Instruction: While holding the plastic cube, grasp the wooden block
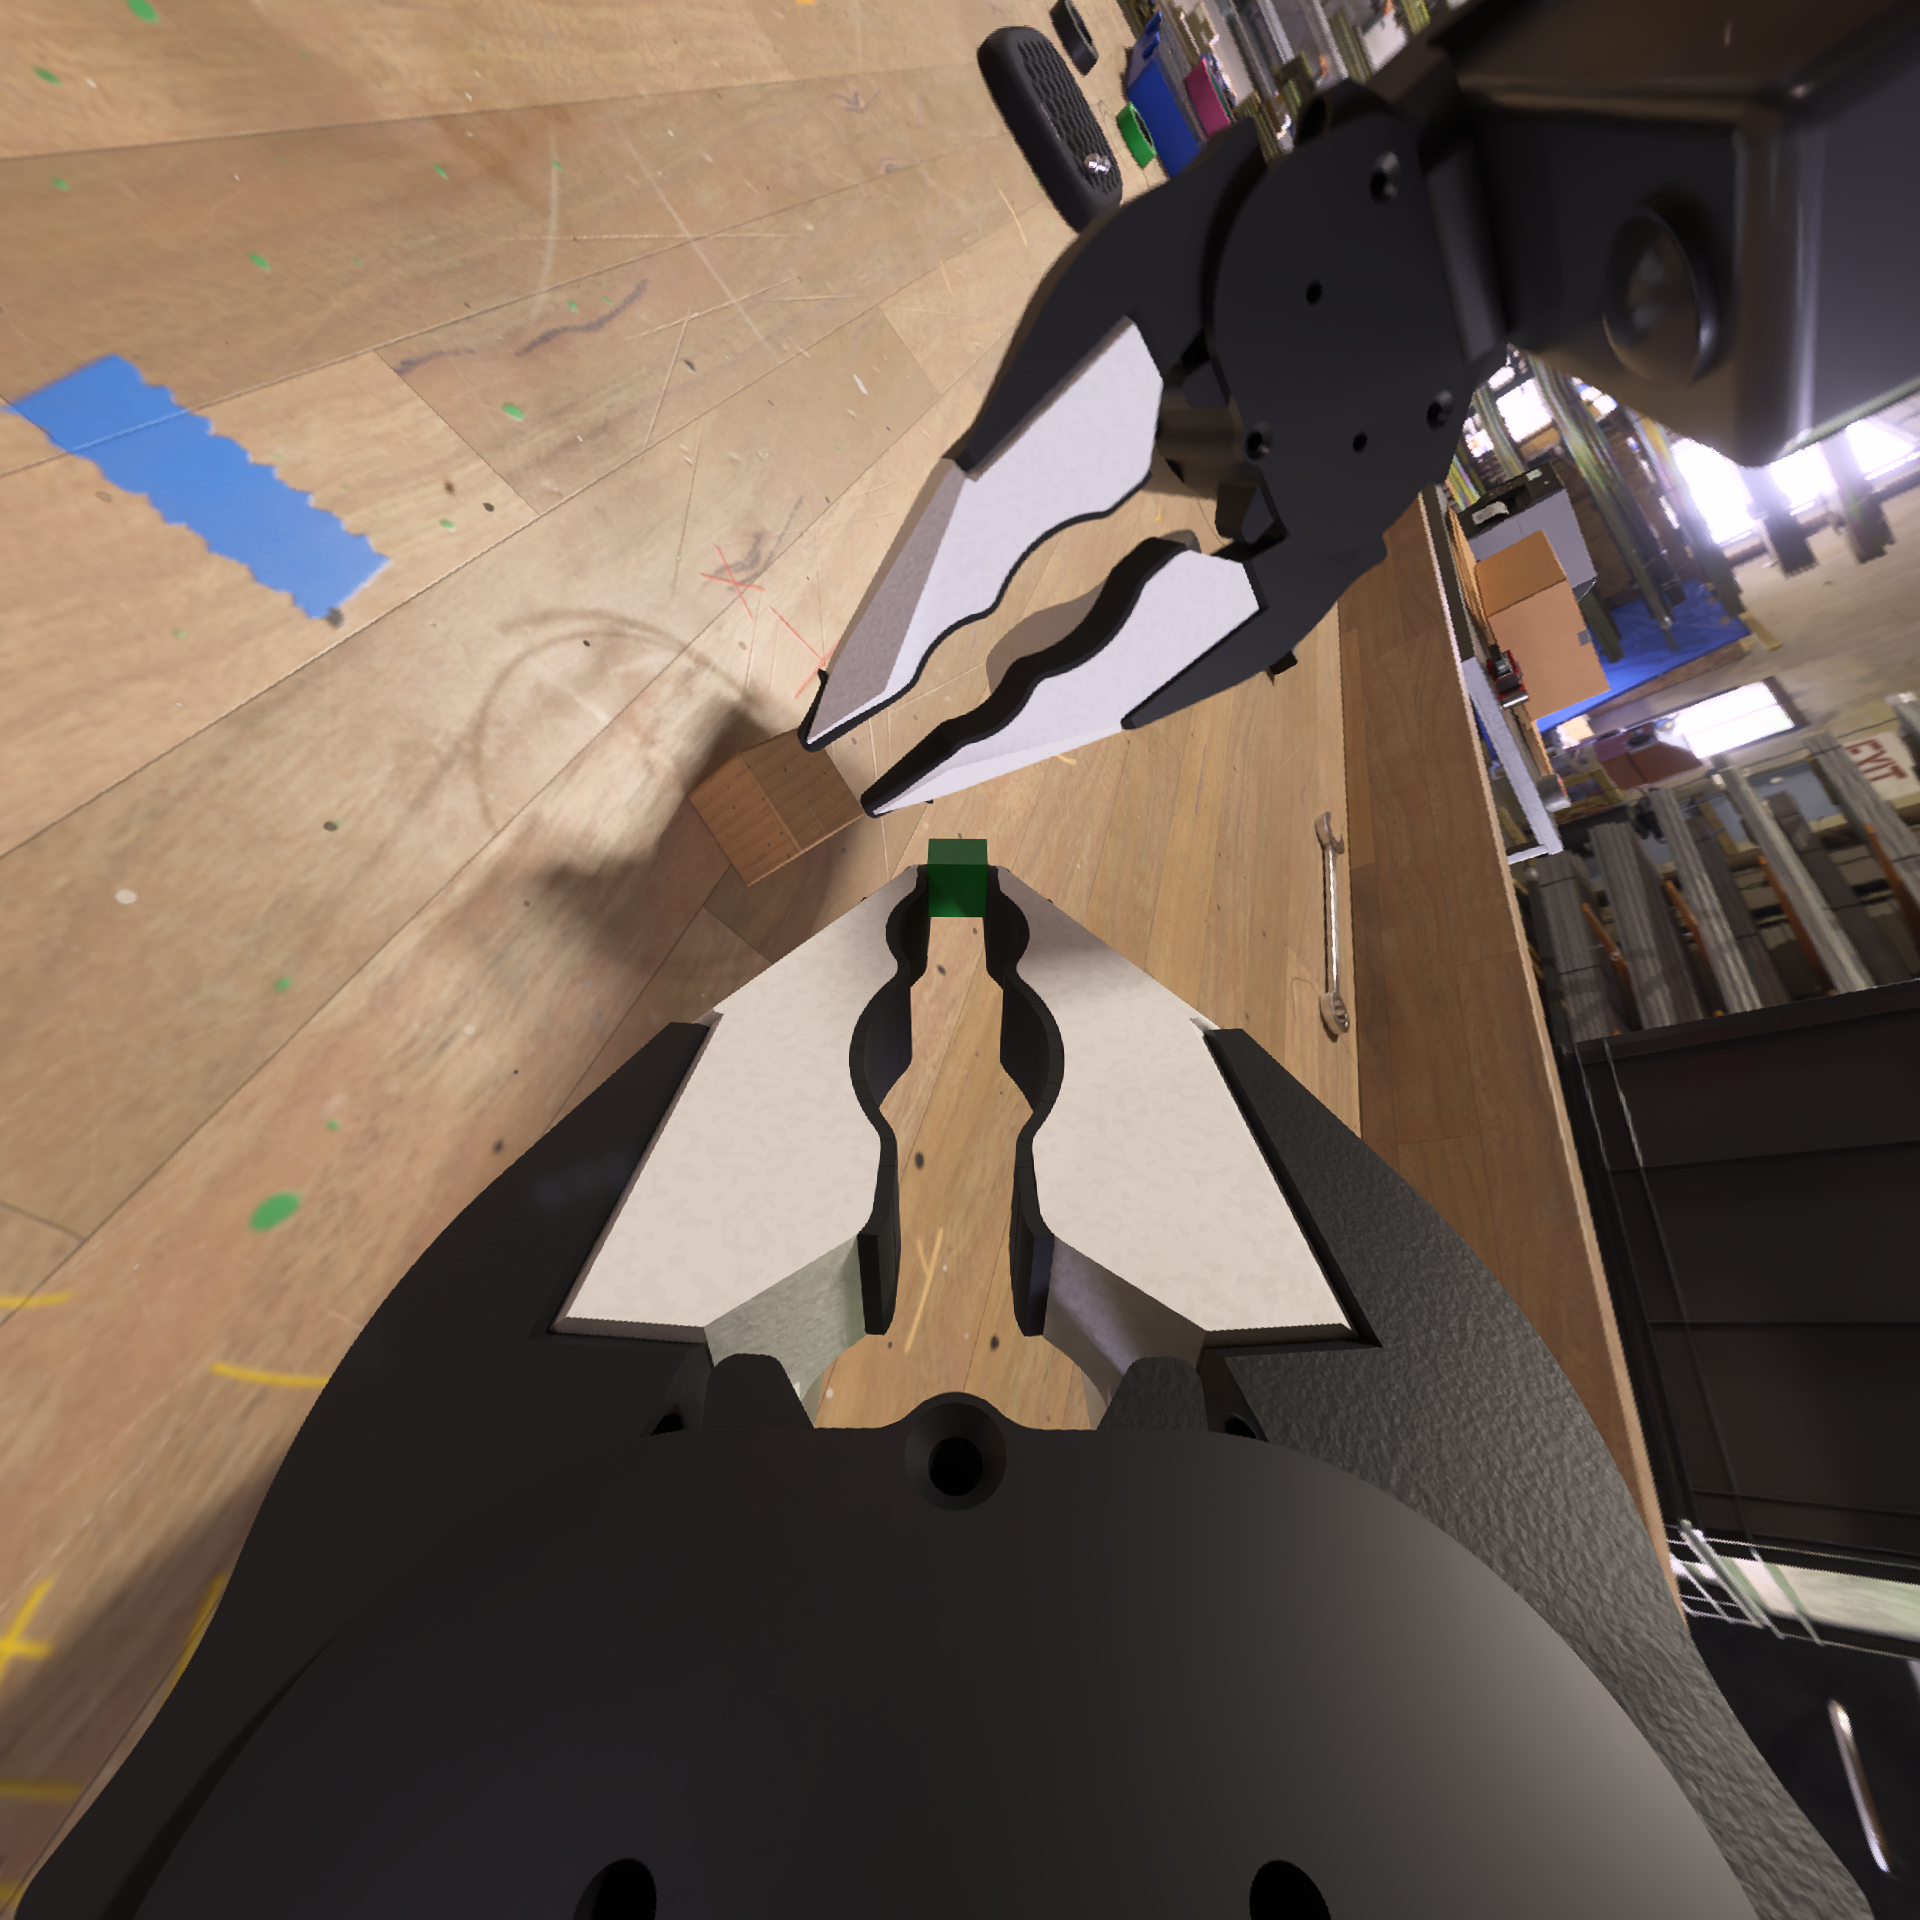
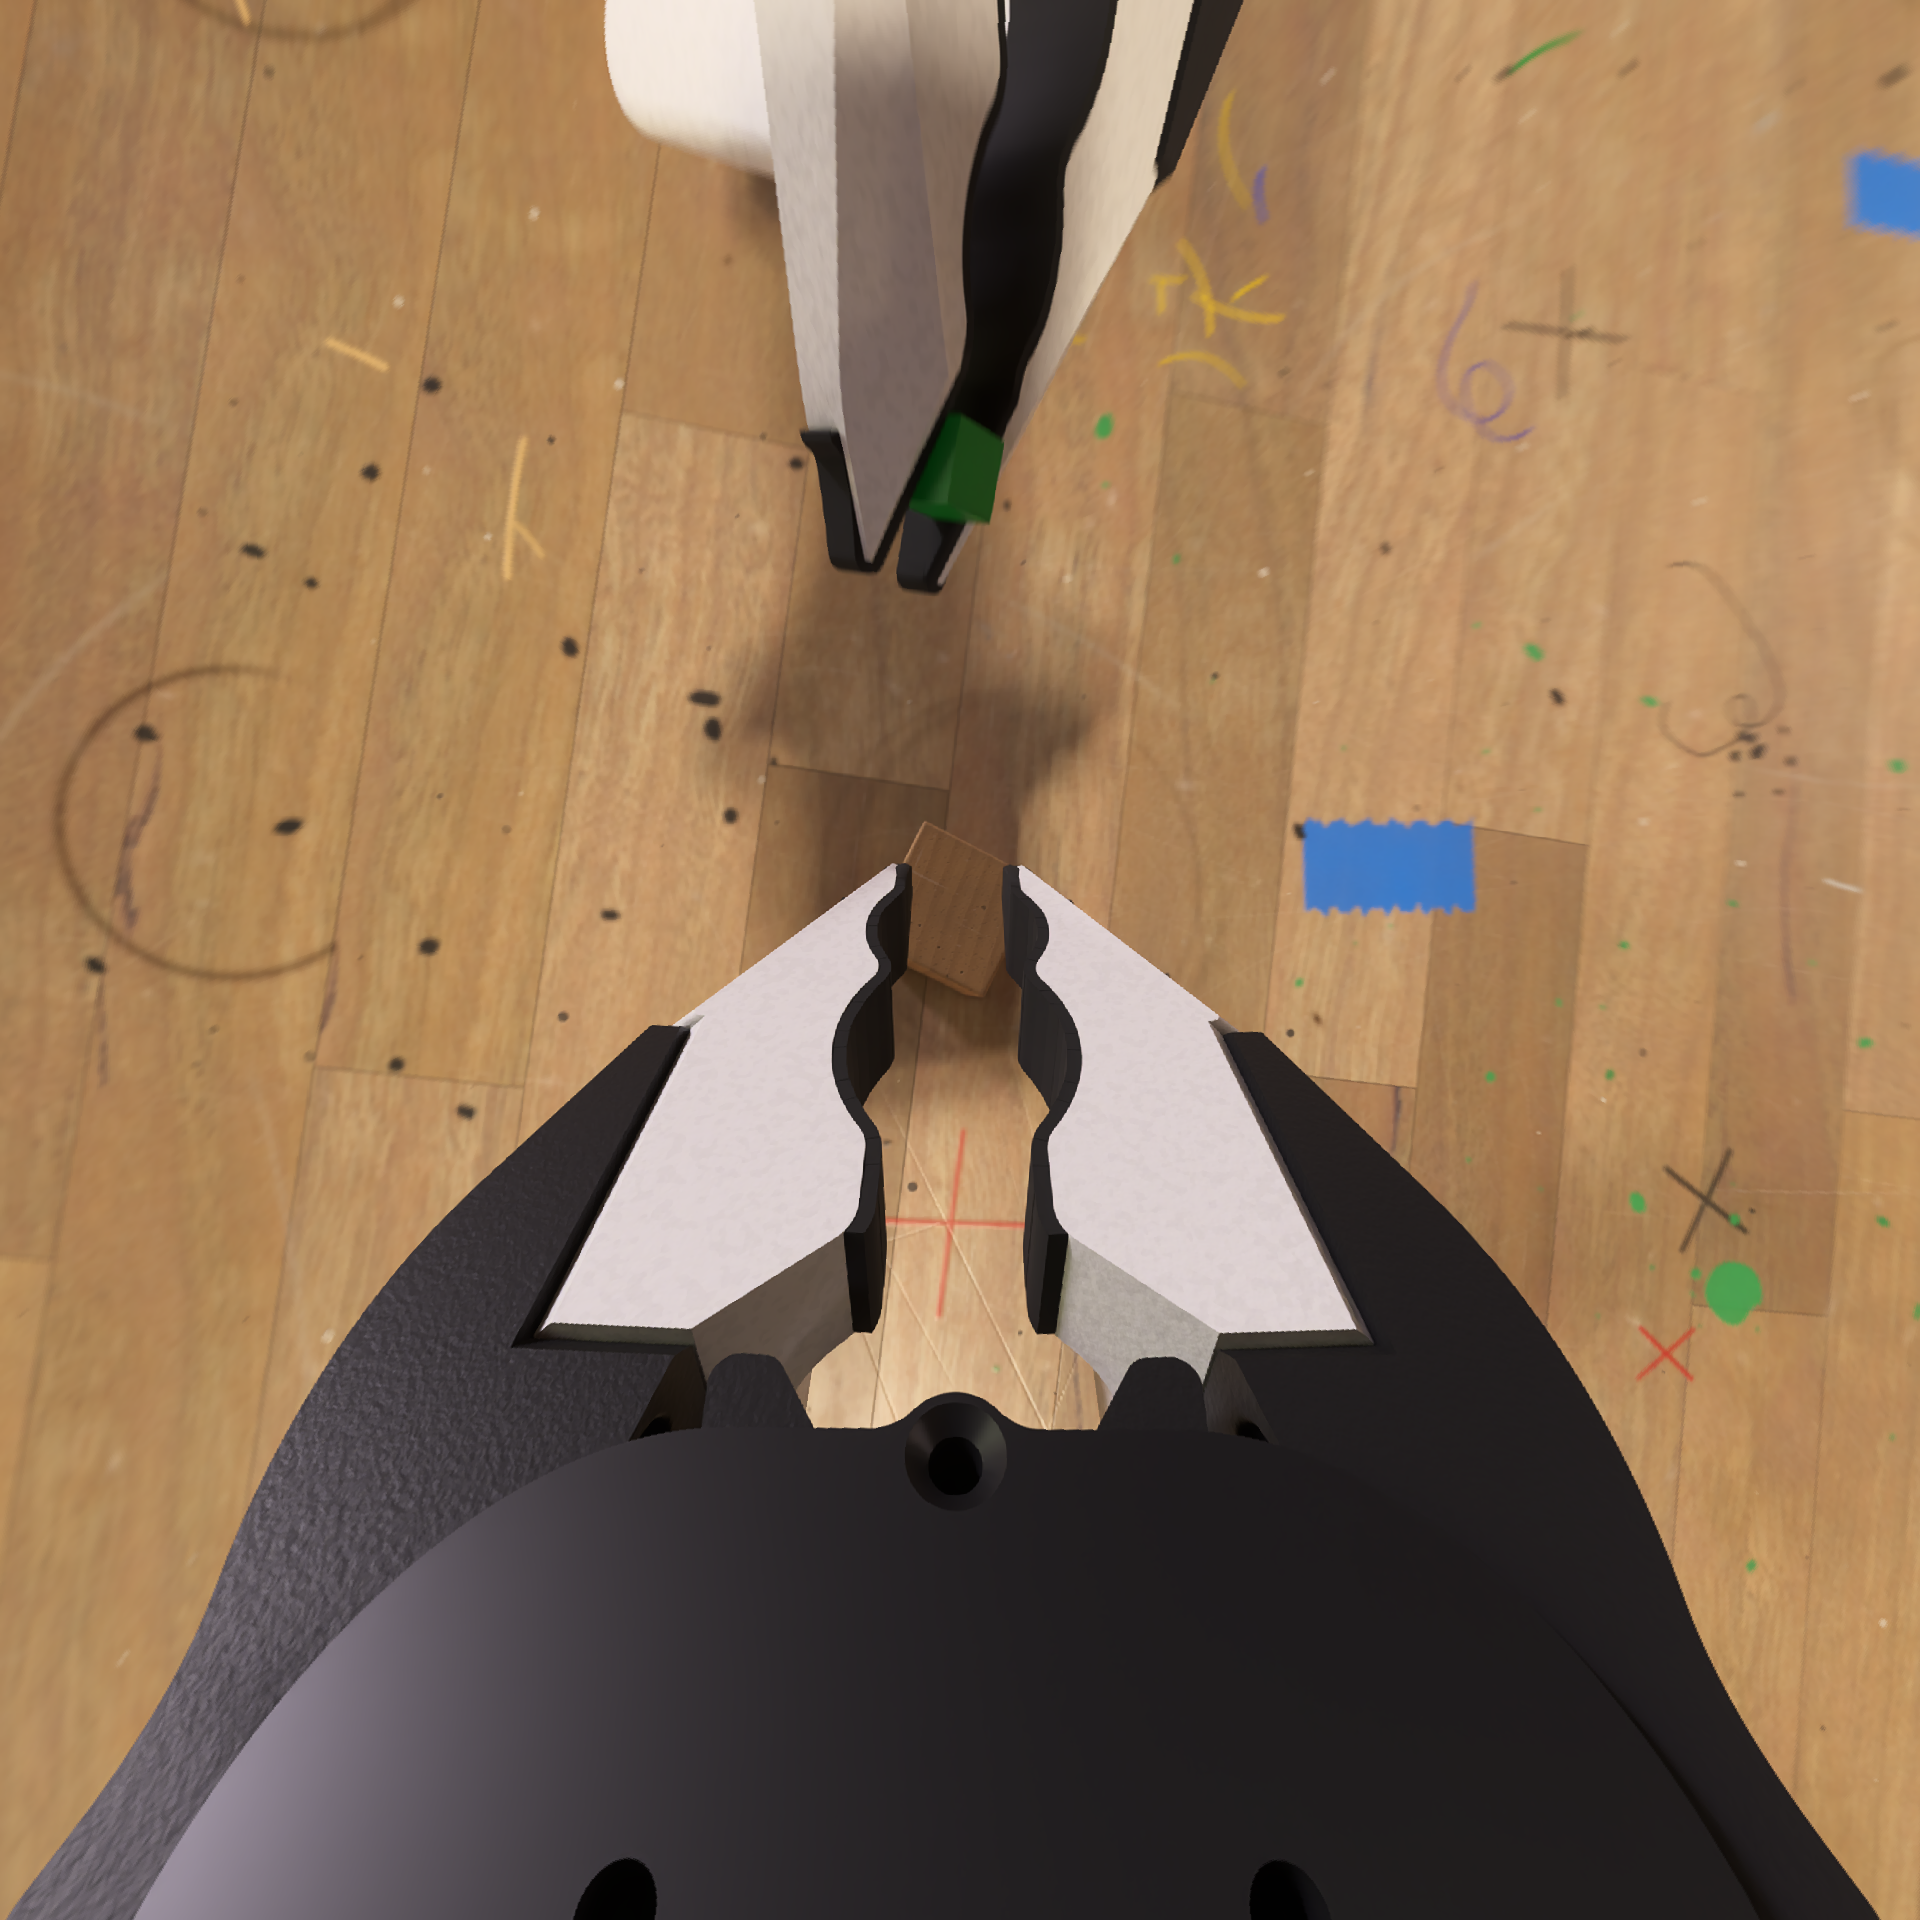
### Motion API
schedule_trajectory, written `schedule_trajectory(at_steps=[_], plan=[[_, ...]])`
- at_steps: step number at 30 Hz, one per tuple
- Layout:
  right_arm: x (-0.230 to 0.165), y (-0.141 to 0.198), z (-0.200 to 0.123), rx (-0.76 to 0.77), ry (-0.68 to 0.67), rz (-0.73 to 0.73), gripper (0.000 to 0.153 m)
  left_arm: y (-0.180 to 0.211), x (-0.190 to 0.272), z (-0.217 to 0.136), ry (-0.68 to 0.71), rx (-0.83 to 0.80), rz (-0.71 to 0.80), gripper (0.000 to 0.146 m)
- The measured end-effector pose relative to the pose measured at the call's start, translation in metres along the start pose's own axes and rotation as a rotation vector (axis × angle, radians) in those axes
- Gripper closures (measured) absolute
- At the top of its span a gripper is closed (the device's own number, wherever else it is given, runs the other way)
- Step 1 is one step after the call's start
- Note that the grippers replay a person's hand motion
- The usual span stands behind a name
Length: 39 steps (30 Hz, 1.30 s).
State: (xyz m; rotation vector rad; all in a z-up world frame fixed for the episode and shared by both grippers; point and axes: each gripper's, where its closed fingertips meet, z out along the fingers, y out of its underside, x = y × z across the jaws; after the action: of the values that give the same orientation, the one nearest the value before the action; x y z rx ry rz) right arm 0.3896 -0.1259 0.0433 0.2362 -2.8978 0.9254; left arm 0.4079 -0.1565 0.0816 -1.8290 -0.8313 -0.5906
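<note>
Wooden workbench (image 1: 312, 260), plank-topped, scratched and paint-flecked: recorded beneath both tools. Right gripper (image 2: 956, 883): held above the bench, jaws spread; the wooden block (image 2: 951, 914) was seen between its fingertips, resting on the bench, with a narrow gap visible at each side, contact not established. Left gripper (image 1: 957, 883): jaws pressed onto the green plastic cube (image 1: 956, 878), which was pinched at the very tips, clear of the bench. Blue tape strip (image 2: 1388, 867): noted just beside the right gripper's fingers. Wrench (image 1: 1331, 925): laid near the bench edge, well apart from the block.
</note>
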Motion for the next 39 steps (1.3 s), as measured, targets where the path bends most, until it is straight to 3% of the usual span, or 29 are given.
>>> schedule_trajectory(at_steps=[7,19,28,31,39], plan=[[-0.007,0.007,0.009,-0.2,-0.081,-0.047,0.129,0.012,0.006,-0.007,0.024,0.009,0.034,0.137],[0.0,0.008,0.012,-0.259,-0.031,-0.017,0.124,0.007,0.001,-0.021,-0.006,0.069,0.065,0.137],[-0.003,0.007,0.012,-0.156,0.064,0.379,0.101,0.008,0.002,-0.019,0.009,0.07,0.046,0.137],[-0.001,0.014,0.016,-0.171,0.154,0.394,0.096,0.01,0.002,-0.016,0.016,0.063,0.041,0.137],[0.0,0.02,0.023,-0.223,0.193,0.424,0.107,0.014,0.001,-0.012,0.02,0.048,0.032,0.137]])
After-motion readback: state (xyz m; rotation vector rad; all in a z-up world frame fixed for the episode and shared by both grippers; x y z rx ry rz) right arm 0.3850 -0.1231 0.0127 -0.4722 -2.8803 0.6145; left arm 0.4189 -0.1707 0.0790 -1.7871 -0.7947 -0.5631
